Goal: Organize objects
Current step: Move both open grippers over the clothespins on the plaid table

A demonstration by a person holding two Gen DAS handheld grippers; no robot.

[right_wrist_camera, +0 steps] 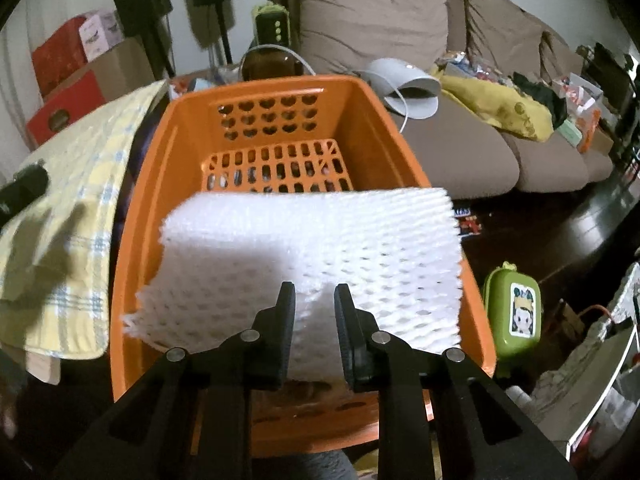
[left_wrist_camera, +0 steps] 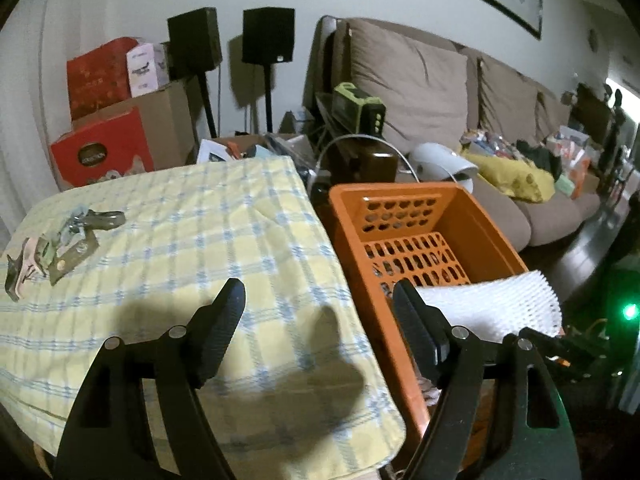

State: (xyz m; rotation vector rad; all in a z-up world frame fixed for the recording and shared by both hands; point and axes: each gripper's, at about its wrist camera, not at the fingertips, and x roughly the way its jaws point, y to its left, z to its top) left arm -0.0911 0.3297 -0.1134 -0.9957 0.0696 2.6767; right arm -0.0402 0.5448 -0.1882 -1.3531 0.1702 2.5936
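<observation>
- The right gripper [right_wrist_camera: 315,300] is holding a white foam net [right_wrist_camera: 312,248] by its near edge. Its two black fingers are squeezing close together with the foam pinched between them.
- The foam net is hanging over the orange basket [right_wrist_camera: 400,152], just above the near part of the open top. The holey floor at the far end of the basket is showing bare.
- The foam net is looking very light and soft, like the squishy wrap that goes around fruit. It is sagging a little at the corners, so it is bending easily.
- It is full of small holes, so it is likely giving the fingers something to grab and not slipping much. Squeezing it is probably not breaking it, but hard pulling could be tearing the thin strands.
- Holding it at the edge seems to be working fine, because there is so little weight to carry.
- The left gripper [left_wrist_camera: 320,312] is wide open and holding nothing. It is hovering over the yellow checked cloth [left_wrist_camera: 208,216], right beside the basket.
- Some hair clips [left_wrist_camera: 60,248] are lying on the far left of the cloth, well apart from the left gripper. They are looking small and hard, so pinching one across its middle is probably best.
</observation>
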